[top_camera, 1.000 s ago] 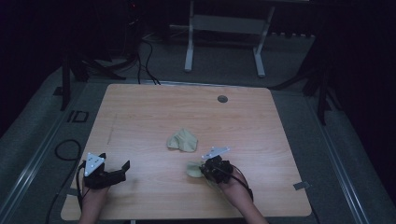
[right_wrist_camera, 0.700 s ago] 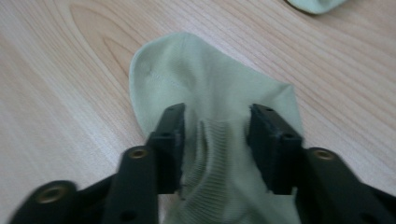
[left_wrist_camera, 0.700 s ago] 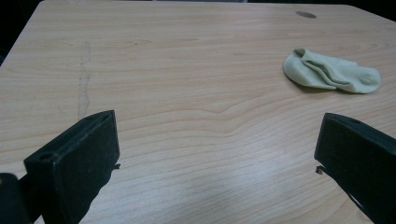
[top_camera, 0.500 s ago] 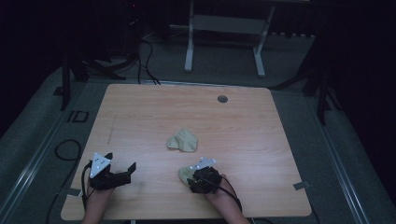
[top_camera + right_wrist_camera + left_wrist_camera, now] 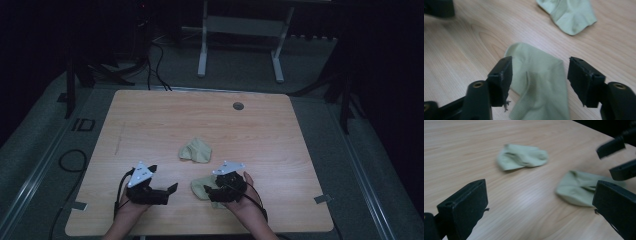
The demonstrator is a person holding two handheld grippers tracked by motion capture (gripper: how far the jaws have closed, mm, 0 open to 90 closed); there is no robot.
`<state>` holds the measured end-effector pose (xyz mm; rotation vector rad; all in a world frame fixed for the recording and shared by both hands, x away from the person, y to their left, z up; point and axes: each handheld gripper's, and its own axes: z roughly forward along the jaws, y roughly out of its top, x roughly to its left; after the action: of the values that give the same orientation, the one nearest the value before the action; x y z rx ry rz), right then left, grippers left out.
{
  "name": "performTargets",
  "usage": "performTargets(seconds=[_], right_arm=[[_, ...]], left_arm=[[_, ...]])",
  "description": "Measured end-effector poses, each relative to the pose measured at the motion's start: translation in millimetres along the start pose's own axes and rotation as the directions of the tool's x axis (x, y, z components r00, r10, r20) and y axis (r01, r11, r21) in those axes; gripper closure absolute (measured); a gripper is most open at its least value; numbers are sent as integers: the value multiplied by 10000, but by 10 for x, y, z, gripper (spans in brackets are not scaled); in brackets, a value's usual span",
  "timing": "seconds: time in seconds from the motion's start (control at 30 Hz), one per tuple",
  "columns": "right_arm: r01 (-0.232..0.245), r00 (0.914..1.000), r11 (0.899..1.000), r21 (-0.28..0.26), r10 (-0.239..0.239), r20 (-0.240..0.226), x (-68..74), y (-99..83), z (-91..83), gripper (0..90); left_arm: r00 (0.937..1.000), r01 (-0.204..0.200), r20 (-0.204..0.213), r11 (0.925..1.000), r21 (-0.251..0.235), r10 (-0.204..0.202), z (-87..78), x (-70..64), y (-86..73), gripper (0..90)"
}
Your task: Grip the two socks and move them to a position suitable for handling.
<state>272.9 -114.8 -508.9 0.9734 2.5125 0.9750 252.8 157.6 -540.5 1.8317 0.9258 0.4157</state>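
On the grey carpeted floor (image 5: pixel 30 150), at nine o'clock from the light wooden table (image 5: pixel 165 115), dark letters (image 5: pixel 83 124) read "ID". No other writing is legible.

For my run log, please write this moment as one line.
right hand-held gripper: open, jaws astride near sock | left hand-held gripper: open, empty | far sock: apart, on table

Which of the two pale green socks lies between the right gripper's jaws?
The near sock, by the table's front edge, lies between the open jaws of the right gripper. The other sock lies apart, toward the table's middle.
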Motion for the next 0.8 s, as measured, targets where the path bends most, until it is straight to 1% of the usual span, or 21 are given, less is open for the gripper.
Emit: performTargets(seconds=[0.03, 0.07, 0.1, 0.13, 0.17, 0.2, 0.23, 0.27, 0.3, 0.33, 0.37, 0.43, 0.47, 0.5, 0.53, 0.57, 0.6, 0.63, 0.7, 0.77, 0.8], right_arm=[[58, 10000, 10000, -40, -57, 20, 1, -11, -30, 399], [67, 10000, 10000, -55, -67, -1, 1, -20, -52, 389], [-79, 9999, 9998, -157, 78, -114, 3, -27, -84, 386], [-70, 9998, 9997, -225, 66, -182, 10, -30, -104, 381], [7, 9999, 9997, -230, -10, -134, 26, -32, -124, 380], [103, 9999, 9997, -239, -104, -30, 42, -32, -138, 385], [214, 9998, 9994, -273, -213, 35, 59, -35, -144, 406], [317, 9995, 9992, -239, -318, -39, 79, -43, -140, 446], [407, 9991, 9990, -206, -409, -85, 93, -50, -127, 472], [476, 9988, 9988, -119, -478, -119, 113, -61, -103, 512], [514, 9986, 9987, -35, -514, -108, 129, -76, -72, 526], [513, 9983, 9984, 245, -505, -296, 149, -109, 16, 544], [480, 9984, 9983, 322, -469, -329, 158, -128, 58, 551], [513, 9982, 9975, 483, -498, -325, 174, -145, 103, 557], [621, 9979, 9959, 657, -607, -219, 184, -161, 147, 567], [649, 9978, 9951, 739, -639, -160, 188, -179, 187, 569], [615, 9980, 9939, 916, -597, -226, 190, -199, 228, 586], [649, 9977, 9932, 971, -628, -249, 196, -214, 246, 611], [739, 9972, 9900, 1201, -725, -160, 209, -251, 291, 658], [786, 9969, 9885, 1293, -779, -104, 209, -266, 307, 737], [790, 9969, 9882, 1312, -790, -51, 206, -262, 306, 775]], left_arm=[[9995, -232, 200, 9997, -9, 232, 32, -40, 32, 166], [9965, -513, 662, 9986, 144, 502, 80, -91, 82, 218], [9941, -638, 884, 9978, 162, 621, 106, -123, 110, 284], [9898, -894, 1125, 9958, 175, 869, 143, -166, 145, 367], [9844, -1154, 1363, 9931, 224, 1113, 184, -209, 176, 450], [9771, -1337, 1712, 9905, 329, 1262, 233, -245, 201, 544], [9696, -1534, 2002, 9870, 485, 1409, 295, -292, 218, 610], [9647, -1672, 2164, 9838, 642, 1499, 335, -317, 219, 707], [9612, -1842, 2242, 9788, 892, 1605, 392, -346, 212, 748], [9594, -2014, 2246, 9719, 1218, 1707, 449, -363, 196, 801], [9587, -2109, 2248, 9658, 1506, 1743, 502, -372, 172, 847], [9575, -2274, 2246, 9526, 2019, 1810, 573, -373, 124, 886], [9547, -2480, 2211, 9430, 2218, 1991, 596, -380, 103, 891], [9513, -2675, 2179, 9350, 2328, 2179, 609, -386, 84, 891], [9475, -2762, 2325, 9284, 2485, 2196, 624, -383, 69, 892], [9450, -2874, 2345, 9211, 2625, 2281, 634, -389, 51, 892], [9426, -2967, 2367, 9161, 2695, 2357, 639, -389, 41, 891], [9422, -2988, 2374, 9132, 2771, 2363, 650, -389, 24, 891], [9396, -3155, 2299, 9023, 2938, 2537, 669, -382, -15, 891], [9407, -3059, 2366, 9089, 2832, 2429, 673, -359, -36, 891], [9374, -3146, 2417, 9076, 2782, 2508, 671, -353, -40, 892]])
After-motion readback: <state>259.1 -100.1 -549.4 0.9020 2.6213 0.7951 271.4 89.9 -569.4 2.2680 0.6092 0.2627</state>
